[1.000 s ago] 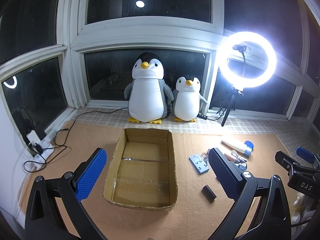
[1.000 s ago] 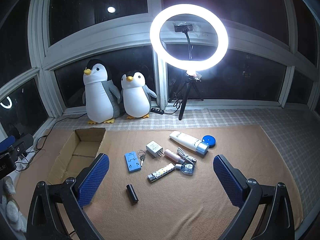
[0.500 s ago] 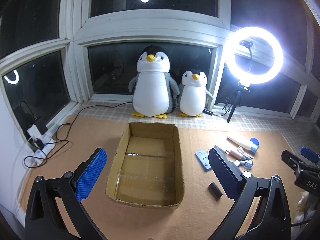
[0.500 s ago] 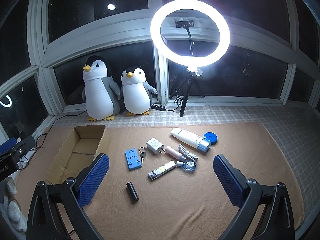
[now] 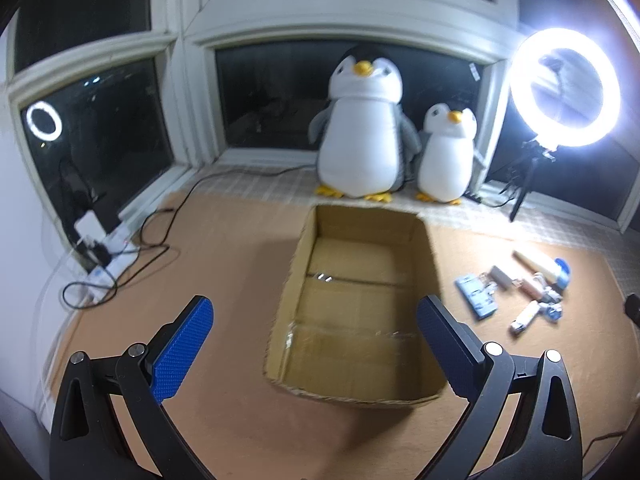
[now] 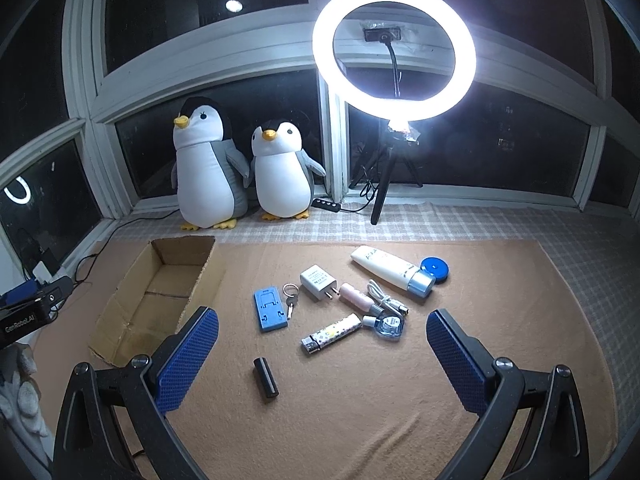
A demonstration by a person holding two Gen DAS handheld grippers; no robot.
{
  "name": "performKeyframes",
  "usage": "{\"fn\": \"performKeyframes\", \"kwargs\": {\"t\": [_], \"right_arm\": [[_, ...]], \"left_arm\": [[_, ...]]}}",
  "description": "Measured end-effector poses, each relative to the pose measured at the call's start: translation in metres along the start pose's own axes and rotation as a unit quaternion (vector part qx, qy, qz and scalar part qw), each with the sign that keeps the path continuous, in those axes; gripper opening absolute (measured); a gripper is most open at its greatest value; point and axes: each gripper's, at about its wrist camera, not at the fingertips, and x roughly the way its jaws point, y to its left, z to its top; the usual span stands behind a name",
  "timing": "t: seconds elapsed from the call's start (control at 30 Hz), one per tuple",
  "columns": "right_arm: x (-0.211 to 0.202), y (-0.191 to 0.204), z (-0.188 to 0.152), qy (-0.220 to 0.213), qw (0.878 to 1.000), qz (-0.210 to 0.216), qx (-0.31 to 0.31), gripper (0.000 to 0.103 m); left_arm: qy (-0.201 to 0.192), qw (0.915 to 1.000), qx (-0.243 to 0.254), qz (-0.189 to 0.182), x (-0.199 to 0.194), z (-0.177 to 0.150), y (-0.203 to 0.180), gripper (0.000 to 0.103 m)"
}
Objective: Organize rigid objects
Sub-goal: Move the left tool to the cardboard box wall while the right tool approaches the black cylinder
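Left claw spread wide, nothing between its blue pads, hovering over the near end of the open cardboard box; box interior shows only bare flaps and tape. Right claw likewise wide open and holding nothing, held above the tan mat. Rigid items lie on the mat to the right of the box, all outside it: black cylinder nearest the right claw and apart from the rest; blue phone stand lying flat, with key ring just beside it; white charger plug; pink tube; patterned lighter; small round blue-tinted bottle; coiled white cable; white cream tube with its pale blue cap toward the blue round lid, which sits just beside it. Behind the mat, two plush penguins stand against the window; lit ring light on tripod to their right. Left-wrist view somewhat blurred.
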Motion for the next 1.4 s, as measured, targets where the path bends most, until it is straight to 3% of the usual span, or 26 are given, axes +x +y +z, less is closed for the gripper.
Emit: {"fn": "performKeyframes", "kwargs": {"t": [0.37, 0.53, 0.67, 0.93, 1.2, 1.4], "right_arm": [[0.022, -0.005, -0.013, 0.033, 0.999, -0.007, -0.004, 0.103], [0.032, -0.004, -0.020, 0.047, 0.999, -0.009, -0.013, 0.103], [0.038, -0.002, -0.024, 0.058, 0.998, -0.007, -0.018, 0.103], [0.050, 0.005, -0.030, 0.073, 0.997, 0.002, -0.032, 0.103], [0.067, 0.019, -0.038, 0.091, 0.994, 0.018, -0.053, 0.102], [0.086, 0.034, -0.045, 0.110, 0.990, 0.037, -0.075, 0.090]], "left_arm": [[0.062, 0.9972, -0.024, 0.034, 0.056, -0.025, 0.035, 0.085], [0.083, 0.9951, -0.021, 0.050, 0.080, -0.036, 0.041, 0.072], [0.101, 0.9934, -0.023, 0.050, 0.092, -0.045, 0.045, 0.058], [0.114, 0.9925, -0.019, 0.039, 0.102, -0.050, 0.043, 0.042], [0.123, 0.9920, -0.019, 0.022, 0.111, -0.052, 0.035, 0.019], [0.126, 0.9917, -0.019, 0.016, 0.114, -0.053, 0.031, 0.016]]}}
